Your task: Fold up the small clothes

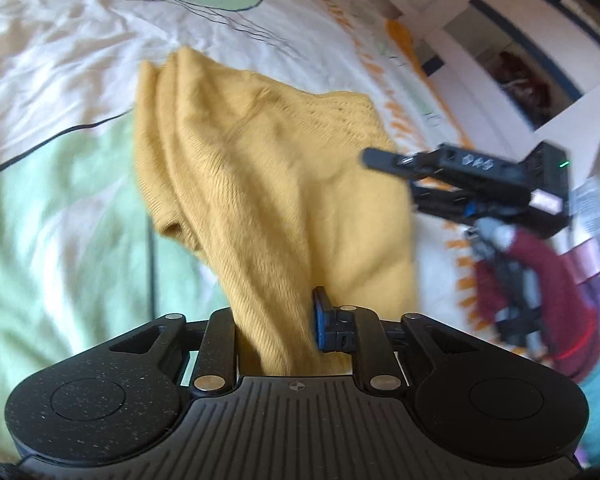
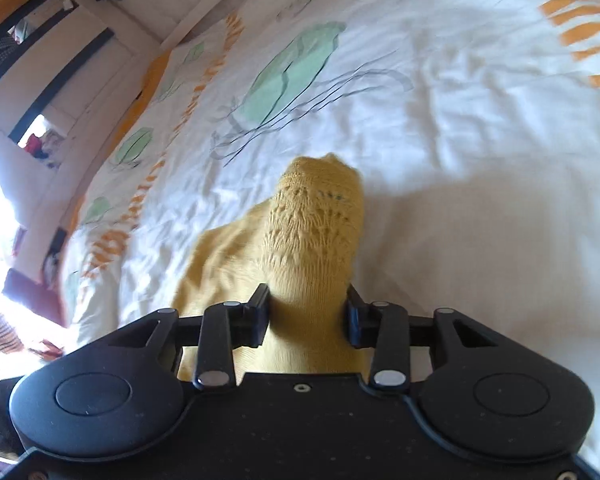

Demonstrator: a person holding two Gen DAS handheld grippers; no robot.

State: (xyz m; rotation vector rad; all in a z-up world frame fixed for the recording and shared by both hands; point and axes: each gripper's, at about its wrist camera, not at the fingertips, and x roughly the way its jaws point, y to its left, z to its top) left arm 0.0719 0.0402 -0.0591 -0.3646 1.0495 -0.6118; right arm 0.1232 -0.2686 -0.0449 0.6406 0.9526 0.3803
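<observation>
Knitwear: we see the yellow sweater (image 1: 268, 184) at frame centre, over the printed duvet (image 1: 60, 60), pinched by left gripper (image 1: 278, 320) and right gripper (image 2: 308, 312), both clamped on its fabric.

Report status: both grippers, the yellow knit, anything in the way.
Left gripper shut on yellow knit. Right gripper shut on it too. Knit hangs bunched between them above the bedspread. Nothing in the way.

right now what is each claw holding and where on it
Both hold the yellow knit garment: the left claw pinches a bunched plain fold, the right claw the bunched part below its lacy patterned end.
</observation>
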